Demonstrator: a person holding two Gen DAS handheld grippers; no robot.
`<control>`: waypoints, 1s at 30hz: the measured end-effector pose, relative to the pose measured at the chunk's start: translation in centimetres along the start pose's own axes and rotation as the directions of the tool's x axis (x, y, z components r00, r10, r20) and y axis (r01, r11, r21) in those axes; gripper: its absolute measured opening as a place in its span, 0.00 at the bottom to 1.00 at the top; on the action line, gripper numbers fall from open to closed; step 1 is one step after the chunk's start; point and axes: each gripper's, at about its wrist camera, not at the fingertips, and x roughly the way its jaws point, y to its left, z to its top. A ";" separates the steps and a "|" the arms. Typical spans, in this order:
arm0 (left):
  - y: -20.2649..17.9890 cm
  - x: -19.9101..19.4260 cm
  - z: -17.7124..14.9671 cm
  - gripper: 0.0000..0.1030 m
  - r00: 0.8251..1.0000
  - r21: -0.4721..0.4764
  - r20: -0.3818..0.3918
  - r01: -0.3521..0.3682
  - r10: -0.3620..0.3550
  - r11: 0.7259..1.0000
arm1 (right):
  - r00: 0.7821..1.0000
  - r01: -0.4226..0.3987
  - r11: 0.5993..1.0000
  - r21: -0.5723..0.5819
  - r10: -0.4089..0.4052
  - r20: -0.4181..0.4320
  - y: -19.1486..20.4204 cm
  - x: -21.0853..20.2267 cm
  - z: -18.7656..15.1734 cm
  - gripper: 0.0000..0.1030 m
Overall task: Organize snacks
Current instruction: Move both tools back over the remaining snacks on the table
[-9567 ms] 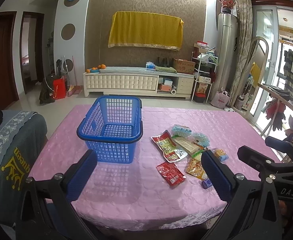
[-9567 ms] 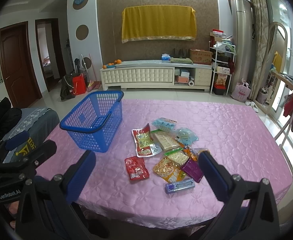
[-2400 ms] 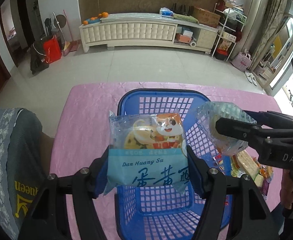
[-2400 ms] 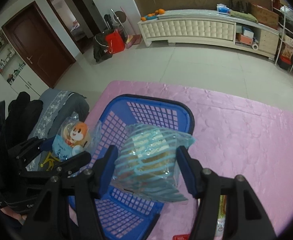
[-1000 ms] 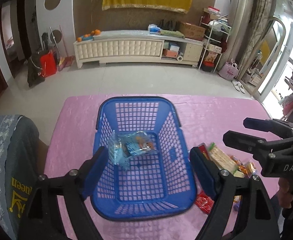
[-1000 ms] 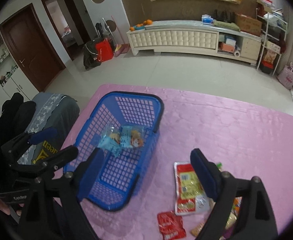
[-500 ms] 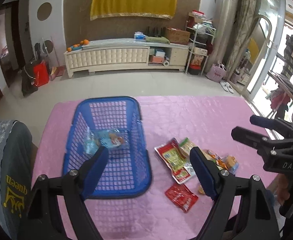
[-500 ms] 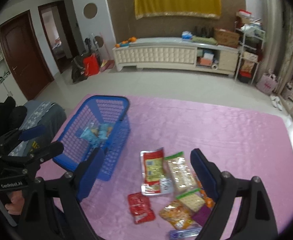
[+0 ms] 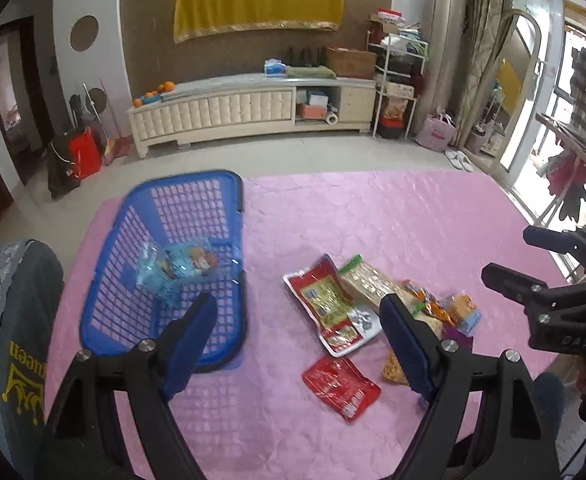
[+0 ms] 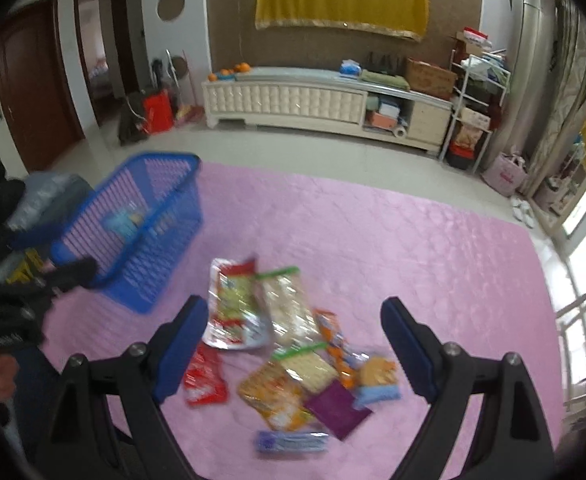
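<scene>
A pink quilted tablecloth (image 9: 373,220) covers the table in a living room with a long white cabinet (image 9: 253,108) against the far wall. The blue basket (image 9: 165,280) sits at the cloth's left side, likely kept within reach of both hands as the collecting bin; two pale blue packets (image 9: 177,266) already lie inside it. The loose snacks (image 10: 293,344) lie bunched to its right, the small red packet (image 9: 341,388) nearest the table's front edge. The left gripper (image 9: 297,320) and right gripper (image 10: 293,332) both hang above the cloth with jaws spread wide and nothing between them, seemingly ready for the next pick.
</scene>
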 end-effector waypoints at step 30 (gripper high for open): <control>-2.8 13.9 -4.4 0.79 0.959 -0.069 -0.283 -0.013 -0.007 0.998 | 0.937 -0.195 0.961 -0.195 0.124 -0.327 -0.5 16.7 -2.5 0.84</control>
